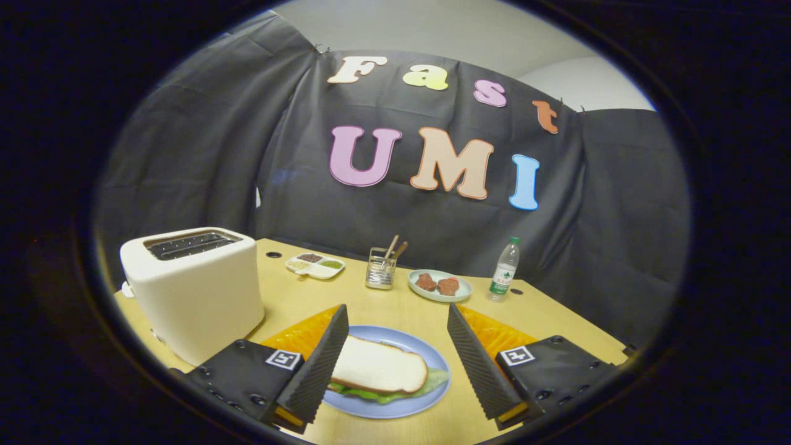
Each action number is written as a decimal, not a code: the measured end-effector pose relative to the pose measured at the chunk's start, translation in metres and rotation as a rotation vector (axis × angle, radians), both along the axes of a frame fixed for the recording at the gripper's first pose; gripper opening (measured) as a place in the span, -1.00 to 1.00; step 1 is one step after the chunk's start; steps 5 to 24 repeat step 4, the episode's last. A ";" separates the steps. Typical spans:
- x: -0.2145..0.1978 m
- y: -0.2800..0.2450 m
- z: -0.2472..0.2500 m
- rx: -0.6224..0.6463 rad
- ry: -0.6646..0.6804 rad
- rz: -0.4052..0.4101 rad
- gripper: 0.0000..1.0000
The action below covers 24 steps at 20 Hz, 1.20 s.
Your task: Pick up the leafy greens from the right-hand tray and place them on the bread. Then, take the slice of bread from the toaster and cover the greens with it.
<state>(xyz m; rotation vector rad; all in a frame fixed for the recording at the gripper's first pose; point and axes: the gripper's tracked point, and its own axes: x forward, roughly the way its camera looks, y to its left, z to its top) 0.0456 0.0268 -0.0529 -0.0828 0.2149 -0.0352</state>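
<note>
A blue plate (426, 355) lies on the wooden table between my two fingers. On it rests a slice of white bread (378, 366), and green leaves (432, 382) stick out from under that slice along its near and right sides. My gripper (395, 364) hovers above the plate, open, with nothing held between its fingers. The white toaster (194, 290) stands to the left of the left finger; its slots look dark and I see no bread sticking out of them. An orange tray (494, 330) shows behind the right finger, and an orange tray (303, 334) behind the left finger.
Beyond the plate stand a clear cup with utensils (381, 267), a small plate with two brown patties (439, 285), a divided white dish of condiments (315, 264) and a water bottle (505, 269). The table's far edge meets the black cloth wall.
</note>
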 end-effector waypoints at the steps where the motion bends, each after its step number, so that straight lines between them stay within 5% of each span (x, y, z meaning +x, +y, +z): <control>1: 0.000 0.000 -0.006 -0.001 0.014 -0.008 1.00; 24: -0.002 0.005 -0.017 0.000 0.037 -0.003 1.00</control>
